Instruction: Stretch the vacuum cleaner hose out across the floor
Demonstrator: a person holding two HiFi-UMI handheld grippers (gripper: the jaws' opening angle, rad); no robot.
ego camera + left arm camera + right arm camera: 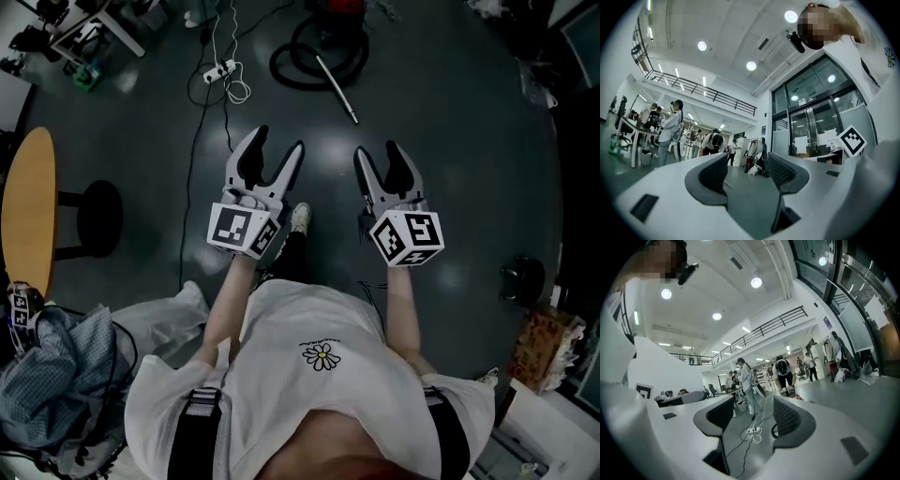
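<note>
Ahead, vacuum cleaner hose coiled, wand slanting, perhaps attached, left tool, right tool, jaws apart, empty.

Far ahead on the floor, coiled hose just before the vacuum cleaner, tube across its right side, power strip to its left. Nearer, left gripper and right gripper side by side, well apart from the hose. At far left, counter with stool just to its right
</note>
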